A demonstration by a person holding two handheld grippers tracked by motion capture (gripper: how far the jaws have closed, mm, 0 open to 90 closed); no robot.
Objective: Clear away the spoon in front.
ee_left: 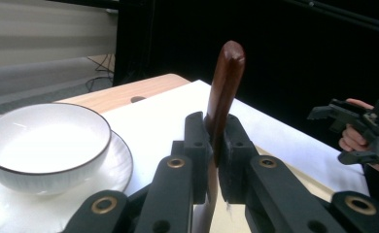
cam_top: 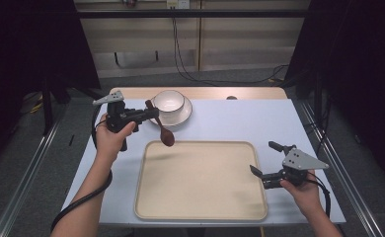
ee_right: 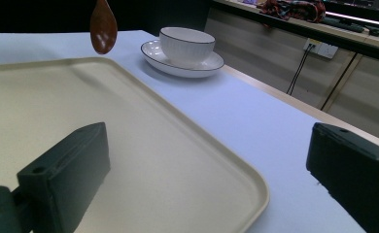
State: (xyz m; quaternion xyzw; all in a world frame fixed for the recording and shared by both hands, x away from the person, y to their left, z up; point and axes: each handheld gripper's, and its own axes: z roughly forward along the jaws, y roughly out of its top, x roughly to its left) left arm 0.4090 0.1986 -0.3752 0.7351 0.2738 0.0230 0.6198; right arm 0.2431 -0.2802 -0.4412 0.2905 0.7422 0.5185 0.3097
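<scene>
Spoon [cam_top: 164, 127] clamped by its handle in left claw [cam_top: 148, 113], bowl end hanging over tray [cam_top: 200, 207] rim; placement outstanding. Right claw [cam_top: 262, 177] open, empty.

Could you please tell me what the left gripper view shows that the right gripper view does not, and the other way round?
Left gripper view alone: the left gripper shut on the wooden spoon's handle, and the other hand farther off. Right gripper view alone: the spoon's bowl end hanging above the tray, and the right gripper with jaws apart. Both: the white bowl on its saucer.
</scene>
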